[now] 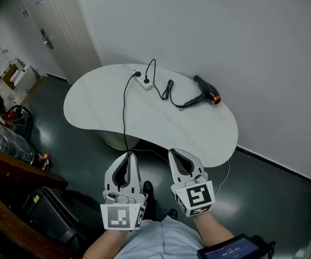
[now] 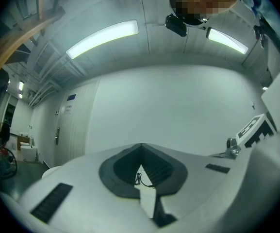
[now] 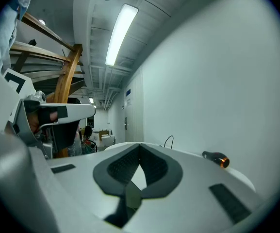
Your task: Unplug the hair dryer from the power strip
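Since the hair dryer's plug sits in the power strip near the far edge of the surface, the pull belongs there and not on the cord. That cord loops loosely to the right, to the hair dryer lying on its side close to the wall. The strip looks light and lies loose, so a one-sided tug would likely drag it along. I judge it best to pin the strip's body with one tool while the other takes the plug by its housing and draws it straight out of the socket. The strip's own lead runs off the near edge and is best left alone. Both tools are well short of all this. The left hand-held gripper and the right hand-held gripper hang side by side in front of the near edge. Each has its jaws together with nothing between them, so each must open before reaching in.
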`<state>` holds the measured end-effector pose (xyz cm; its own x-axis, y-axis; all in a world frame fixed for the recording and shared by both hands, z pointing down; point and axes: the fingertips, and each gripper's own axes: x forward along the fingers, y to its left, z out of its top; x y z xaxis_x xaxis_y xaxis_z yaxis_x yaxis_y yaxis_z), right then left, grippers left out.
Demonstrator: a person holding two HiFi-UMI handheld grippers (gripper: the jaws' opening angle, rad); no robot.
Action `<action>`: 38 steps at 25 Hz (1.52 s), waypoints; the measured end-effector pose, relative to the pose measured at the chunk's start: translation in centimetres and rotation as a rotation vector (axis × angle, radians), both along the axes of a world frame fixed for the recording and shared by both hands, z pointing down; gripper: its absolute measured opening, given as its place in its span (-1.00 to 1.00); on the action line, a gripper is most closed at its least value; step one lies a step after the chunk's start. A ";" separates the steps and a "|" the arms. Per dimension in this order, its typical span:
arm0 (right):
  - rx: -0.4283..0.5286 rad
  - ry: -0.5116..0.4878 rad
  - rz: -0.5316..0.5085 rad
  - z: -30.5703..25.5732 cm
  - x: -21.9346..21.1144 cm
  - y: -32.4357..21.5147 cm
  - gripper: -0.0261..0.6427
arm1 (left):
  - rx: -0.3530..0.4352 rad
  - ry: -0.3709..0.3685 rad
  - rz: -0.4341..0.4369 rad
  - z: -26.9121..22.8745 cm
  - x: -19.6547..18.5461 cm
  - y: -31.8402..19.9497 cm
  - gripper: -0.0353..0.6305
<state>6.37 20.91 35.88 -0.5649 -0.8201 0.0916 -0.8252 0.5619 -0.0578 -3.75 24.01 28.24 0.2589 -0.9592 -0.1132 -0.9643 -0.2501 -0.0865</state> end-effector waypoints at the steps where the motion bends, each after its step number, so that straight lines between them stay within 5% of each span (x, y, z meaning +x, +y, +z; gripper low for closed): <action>1: -0.004 0.002 0.001 0.2 -0.4 -1.0 -0.92 | -0.004 0.003 0.000 0.2 -0.4 -1.0 -0.90; 20: 0.027 0.037 0.051 -1.7 -8.1 -18.8 -0.92 | 0.042 0.054 0.054 -1.3 -8.4 -18.4 -0.90; 38: -0.024 0.041 0.139 0.9 -8.2 -24.9 -0.92 | -0.037 0.060 0.123 1.9 -9.5 -25.8 -0.90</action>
